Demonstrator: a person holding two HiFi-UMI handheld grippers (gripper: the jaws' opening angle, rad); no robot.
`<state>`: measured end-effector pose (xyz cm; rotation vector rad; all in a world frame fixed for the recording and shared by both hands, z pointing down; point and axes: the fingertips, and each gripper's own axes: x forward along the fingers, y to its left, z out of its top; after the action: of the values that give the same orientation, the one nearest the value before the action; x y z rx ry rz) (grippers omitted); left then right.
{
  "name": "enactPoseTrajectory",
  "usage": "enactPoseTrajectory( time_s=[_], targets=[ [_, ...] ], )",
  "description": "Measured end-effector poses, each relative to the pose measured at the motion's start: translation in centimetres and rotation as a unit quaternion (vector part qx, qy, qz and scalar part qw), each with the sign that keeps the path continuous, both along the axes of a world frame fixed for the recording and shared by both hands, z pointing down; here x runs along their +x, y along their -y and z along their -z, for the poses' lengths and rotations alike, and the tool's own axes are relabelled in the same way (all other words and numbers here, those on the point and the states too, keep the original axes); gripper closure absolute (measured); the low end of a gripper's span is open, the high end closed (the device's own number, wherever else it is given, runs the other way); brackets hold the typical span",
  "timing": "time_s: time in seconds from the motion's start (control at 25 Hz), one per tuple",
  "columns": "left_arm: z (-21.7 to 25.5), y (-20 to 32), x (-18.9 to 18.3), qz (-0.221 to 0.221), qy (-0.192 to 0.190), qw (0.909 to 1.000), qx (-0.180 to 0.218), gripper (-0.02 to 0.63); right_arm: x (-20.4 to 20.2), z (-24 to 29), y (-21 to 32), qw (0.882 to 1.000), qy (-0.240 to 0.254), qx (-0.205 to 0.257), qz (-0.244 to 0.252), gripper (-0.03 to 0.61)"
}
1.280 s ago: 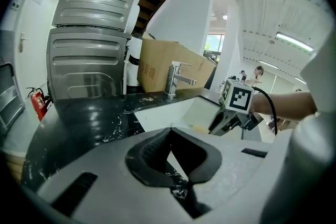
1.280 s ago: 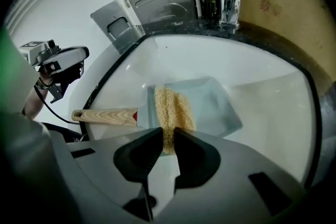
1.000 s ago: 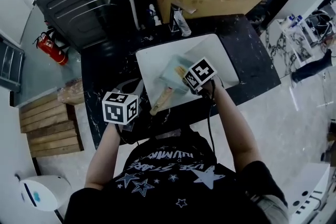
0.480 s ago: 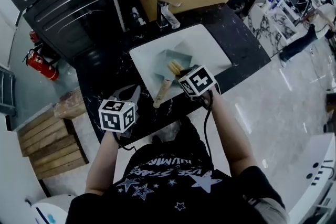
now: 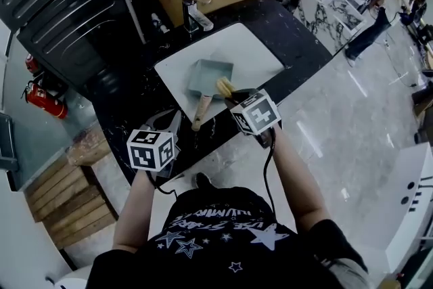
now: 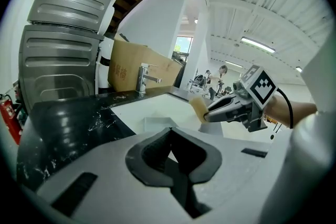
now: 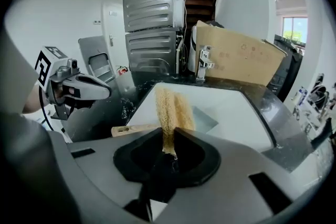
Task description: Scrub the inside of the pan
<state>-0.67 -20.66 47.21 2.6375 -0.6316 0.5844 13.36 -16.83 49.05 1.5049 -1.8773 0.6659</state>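
Left gripper (image 6: 169, 139) hangs over the counter's front edge, its 2 jaws pressed together on nothing, near the wooden handle (image 5: 201, 112) but apart from it. The pan (image 5: 210, 75) lies in the white sink (image 5: 250, 54), handle pointing toward the person. Right gripper (image 7: 167, 145) is clamped on the lower end of a tan scrubber (image 7: 169, 107), poised at the pan's near edge.

Scrubbing appears about to begin. The next move likely calls for lowering the scrubber onto the pan floor, perhaps with the left gripper opening to steady the handle.

No view settles whether the scrubber touches the pan. It screens part of the pan's inside, and the left gripper's body hides all but 1 strip of rim.
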Motion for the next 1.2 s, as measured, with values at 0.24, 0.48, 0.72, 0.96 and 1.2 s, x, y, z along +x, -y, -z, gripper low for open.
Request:
enactPoseTrajectory(
  time_s=[0.24,0.48,0.72,0.96,1.2],
  targets=[
    [0.5,-3.0,-0.6,0.005,-0.010,0.9999,-0.003,0.606,0.1,0.6,-3.2,0.999,-0.002,0.025,-0.021,0.511],
    [1.1,-8.1,-2.1,-0.002,-0.010,1.0000,0.001,0.605,-1.2,2.0,-9.1,0.998,0.003,0.040,-0.045,0.511],
    [1.3,-13.2,-4.3,-0.009,-0.007,0.9999,0.006,0.606,-3.4,1.9,-15.0,0.997,0.018,0.047,-0.066,0.511],
    [1.7,-17.5,-6.9,-0.011,-0.007,0.9999,0.010,0.605,-6.2,2.2,-19.0,0.996,0.023,0.055,-0.067,0.511],
    [2.0,-21.0,-9.0,-0.007,-0.008,0.9998,0.015,0.606,-8.5,2.1,-22.1,0.996,0.024,0.060,-0.058,0.512]
  ],
)
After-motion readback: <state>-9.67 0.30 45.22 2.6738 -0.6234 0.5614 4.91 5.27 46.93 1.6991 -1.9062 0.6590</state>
